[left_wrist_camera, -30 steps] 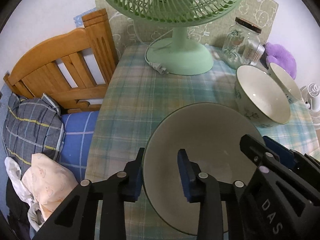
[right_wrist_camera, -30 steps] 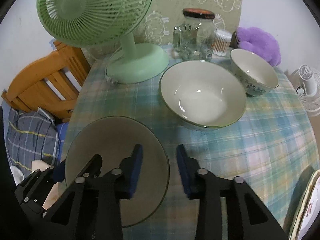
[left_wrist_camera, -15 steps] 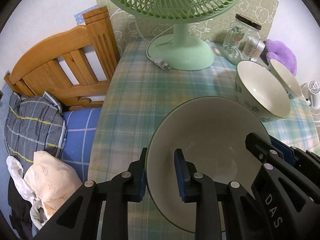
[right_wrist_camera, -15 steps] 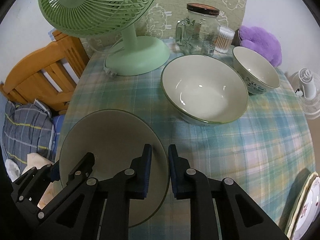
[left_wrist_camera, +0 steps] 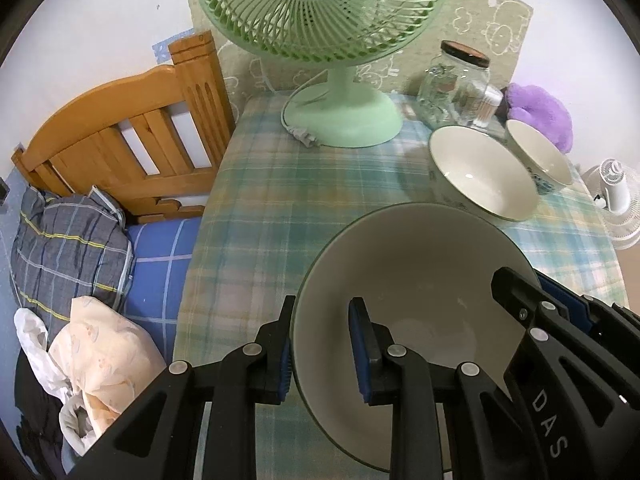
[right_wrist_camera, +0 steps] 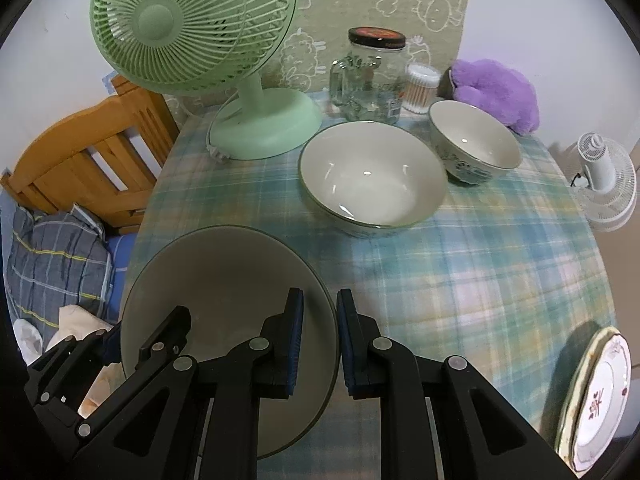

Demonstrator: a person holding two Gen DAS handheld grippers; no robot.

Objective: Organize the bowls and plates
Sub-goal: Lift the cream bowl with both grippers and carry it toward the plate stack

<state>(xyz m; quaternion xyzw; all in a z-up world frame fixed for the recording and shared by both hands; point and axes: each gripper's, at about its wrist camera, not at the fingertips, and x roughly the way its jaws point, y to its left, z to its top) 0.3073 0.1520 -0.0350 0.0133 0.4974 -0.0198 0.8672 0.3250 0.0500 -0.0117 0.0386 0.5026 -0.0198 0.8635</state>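
Since a second ago both sets of jaws have drawn in from a wider stance and now pinch the rim of the large grey-green bowl (left_wrist_camera: 420, 276) from opposite sides; the bowl sits higher against the plaid tablecloth (left_wrist_camera: 280, 200) than it did, apparently lifted clear, though the underside is hidden. Left gripper (left_wrist_camera: 320, 344): blue pads clamped either side of the bowl's wall at its 9 o'clock edge, one pad outside, one inside. Right gripper (right_wrist_camera: 318, 340): pads pressed on the wall at the bowl's 3 o'clock edge. The held bowl is empty, matt inside, with a thin dark green rim line. Toward 1 o'clock from it stands a second wide bowl (right_wrist_camera: 372, 178), glossy cream, green-rimmed, empty, resting on the cloth. Just beyond at 2 o'clock is a smaller, deeper bowl (right_wrist_camera: 476, 146) with a blue-green pattern outside, also empty. A patterned plate (right_wrist_camera: 596, 400) lies at the table's 4 o'clock edge. At 12 o'clock: a green desk fan (left_wrist_camera: 324, 8), and a lidded glass jar (right_wrist_camera: 372, 76), contents unclear.
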